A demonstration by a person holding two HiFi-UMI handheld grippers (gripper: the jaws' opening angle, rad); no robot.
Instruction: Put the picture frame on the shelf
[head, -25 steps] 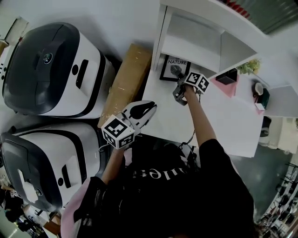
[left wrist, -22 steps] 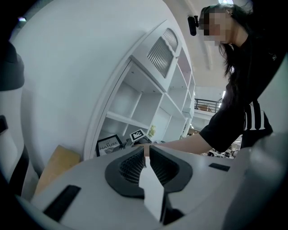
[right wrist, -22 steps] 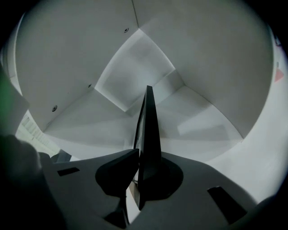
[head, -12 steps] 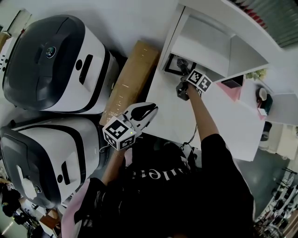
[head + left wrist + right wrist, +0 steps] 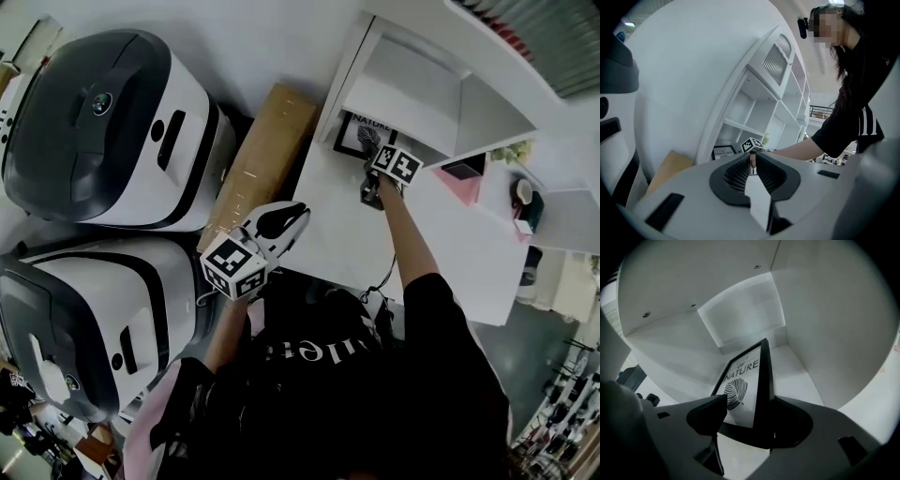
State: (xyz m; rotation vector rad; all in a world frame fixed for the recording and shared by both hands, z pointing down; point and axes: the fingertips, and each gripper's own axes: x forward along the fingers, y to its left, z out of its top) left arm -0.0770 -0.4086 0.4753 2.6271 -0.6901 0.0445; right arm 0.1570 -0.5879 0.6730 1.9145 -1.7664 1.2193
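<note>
White shelf unit point(image 5: 412, 84), bottom left compartment: picture frame point(image 5: 740, 390) stands there on its lower edge, black border, print facing out. Right gripper point(image 5: 749, 404) is at the frame, jaws wide and just been opening, frame between them, with a clear gap between the left jaw and the print. The frame's right edge sits close against the right jaw, and I cannot tell if they touch. Left gripper point(image 5: 753, 161) has its jaws together with nothing in them and is held well apart from the shelf, over the near edge of the white tabletop point(image 5: 441, 253). Only the right gripper view shows the print: "OF NATURE" over a leaf drawing, plus the compartment's back wall and ceiling. Only the head view shows the cardboard box point(image 5: 258, 164) on the floor beside the shelf and two big white-and-black machines point(image 5: 103, 131) further left. The left gripper view gives a side look: several shelf compartments stacked upward, and the person's arm point(image 5: 797, 147) reaching to the frame.
</note>
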